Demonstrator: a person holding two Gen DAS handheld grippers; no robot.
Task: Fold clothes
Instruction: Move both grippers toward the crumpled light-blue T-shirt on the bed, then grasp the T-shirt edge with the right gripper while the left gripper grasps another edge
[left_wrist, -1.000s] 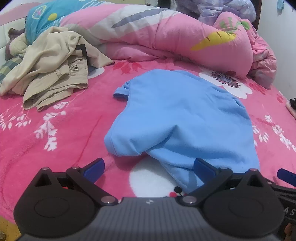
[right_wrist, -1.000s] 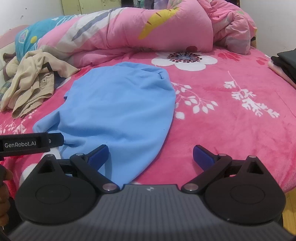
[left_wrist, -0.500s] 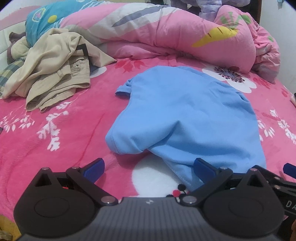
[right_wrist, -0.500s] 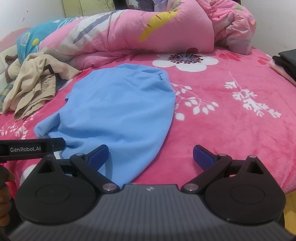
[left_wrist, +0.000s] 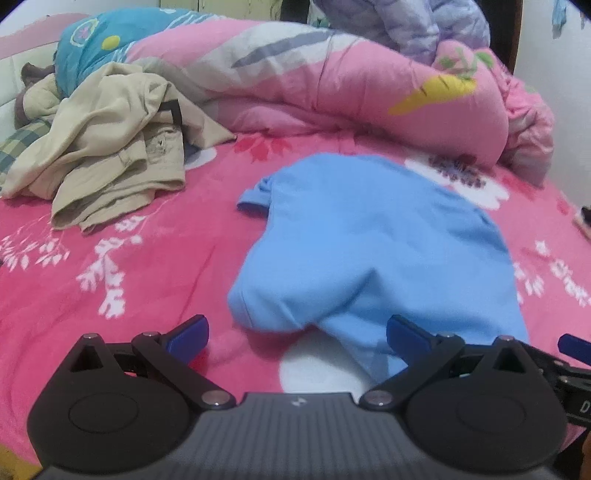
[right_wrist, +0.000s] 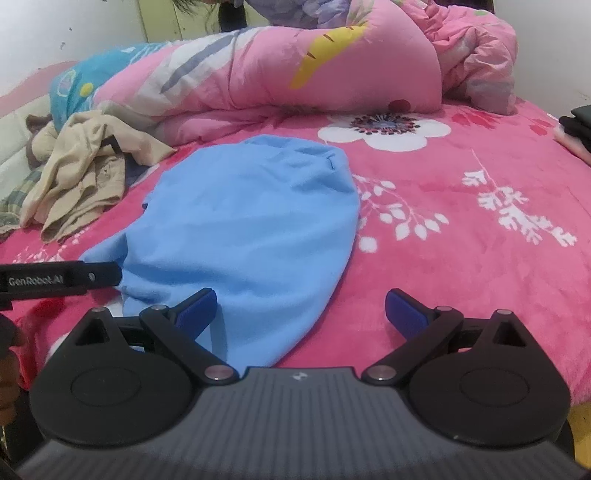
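Both my grippers are spread wide, nothing between the fingers. Left gripper (left_wrist: 297, 330) hovers over the near hem of the blue shirt (left_wrist: 369, 240), its right finger over the cloth, its left over bare pink blanket (left_wrist: 110, 332). Right gripper (right_wrist: 301, 308) is at the hem's other end: left finger over the shirt, right finger over blanket.

Shirt lies spread mid-bed, hem at 6 o'clock, far end at 12, not yet folded by the look of it.

My read: next is pinching the hem at both corners. Go low, catch both layers, close on the edge and not mid-panel, lift evenly so it doesn't skew. The near left corner is bunched under; smooth or grab past it.

Left view only: curled sleeve (left_wrist: 255, 195) at 11 and that tucked corner. Right view only: the shirt's clean right edge, a dark folded stack (right_wrist: 580, 122) at 2, the left tool's arm at 9.

Farther: tan clothes pile (left_wrist: 107, 166) at 10, rolled quilt (left_wrist: 332, 85) at 12.
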